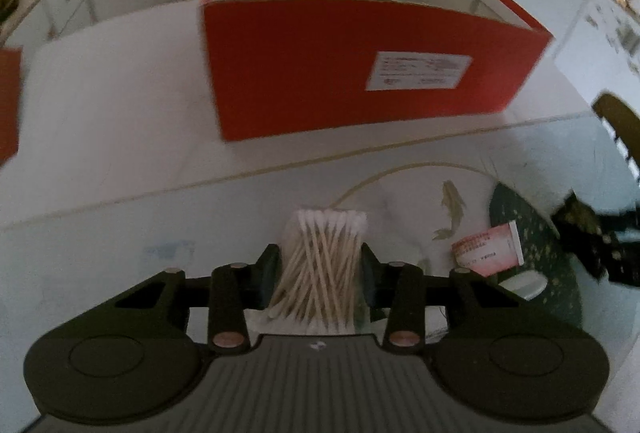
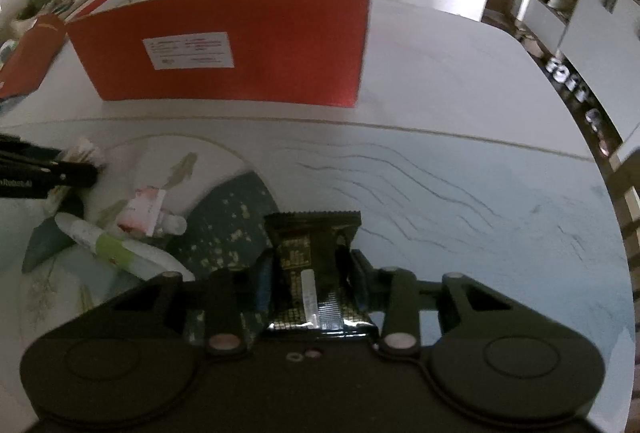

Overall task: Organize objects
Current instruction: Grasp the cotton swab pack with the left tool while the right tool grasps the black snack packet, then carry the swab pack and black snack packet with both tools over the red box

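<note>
White and pale, the worktop (image 1: 120, 137) fills both views, with a thin tan line running across it. A red cardboard box (image 1: 360, 65) stands open-topped on it at twelve o'clock from both grippers, its white label (image 1: 418, 71) facing them; in the right wrist view the same box (image 2: 240, 45) sits slightly towards eleven o'clock. A dark green speckled patch (image 2: 228, 221) of the printed surface lies at ten o'clock from the right gripper (image 2: 312, 281).

The left gripper (image 1: 320, 269) has its fingers (image 1: 268, 265) clenched on a clear packet of cotton swabs (image 1: 320, 265), wooden sticks crossing, white tips bunched at the far end. The right gripper's fingers (image 2: 360, 273) are clamped on a dark sachet with a gold grid print (image 2: 312, 265), its crimped edge pointing away towards the box.

At three o'clock from the swabs lies a small pink-and-white tube (image 1: 486, 245), with a white object just beside it that is too blurred to name. In the right wrist view a white-and-green tube (image 2: 108, 241) lies at nine o'clock, touching the pink one (image 2: 146, 213).
</note>
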The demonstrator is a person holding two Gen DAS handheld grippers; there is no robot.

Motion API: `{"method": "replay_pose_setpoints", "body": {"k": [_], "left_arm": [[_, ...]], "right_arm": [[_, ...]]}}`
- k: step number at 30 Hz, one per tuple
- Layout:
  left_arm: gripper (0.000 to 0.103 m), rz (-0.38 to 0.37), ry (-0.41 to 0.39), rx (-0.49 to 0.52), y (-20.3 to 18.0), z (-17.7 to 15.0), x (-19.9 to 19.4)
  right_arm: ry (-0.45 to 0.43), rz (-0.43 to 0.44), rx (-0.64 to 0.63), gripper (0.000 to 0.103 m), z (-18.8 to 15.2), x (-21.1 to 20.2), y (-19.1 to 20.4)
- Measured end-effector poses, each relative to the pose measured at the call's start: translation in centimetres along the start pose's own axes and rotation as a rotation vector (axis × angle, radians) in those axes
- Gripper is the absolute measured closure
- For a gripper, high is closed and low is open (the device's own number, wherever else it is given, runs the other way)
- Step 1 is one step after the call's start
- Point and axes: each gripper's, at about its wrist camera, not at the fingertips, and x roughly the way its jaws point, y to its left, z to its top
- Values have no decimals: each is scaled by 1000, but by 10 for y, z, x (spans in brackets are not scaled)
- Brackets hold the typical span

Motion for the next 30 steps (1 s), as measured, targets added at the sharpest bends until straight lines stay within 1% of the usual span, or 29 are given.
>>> {"method": "replay_pose_setpoints", "body": {"k": [4, 10, 15, 19, 25, 30], "left_arm": [[65, -7, 1, -69, 11, -7, -7], [65, -27, -24, -102, 10, -18, -32], [65, -58, -52, -85, -4, -24, -62], [65, -81, -92, -62, -22, -22, -85], [65, -134, -148, -42, -43, -10, -109], [65, -166, -179, -20, -55, 6, -118]], "right_arm": [[-6, 11, 35, 66, -8, -15, -7], [-18, 38, 68, 66, -16, -39, -6], [-62, 72, 57, 66, -15, -67, 5], [-108, 98, 38, 66, -9, -90, 13], [-159, 118, 35, 66, 5, -114, 22], [-194, 120, 20, 66, 22, -122, 29]]}}
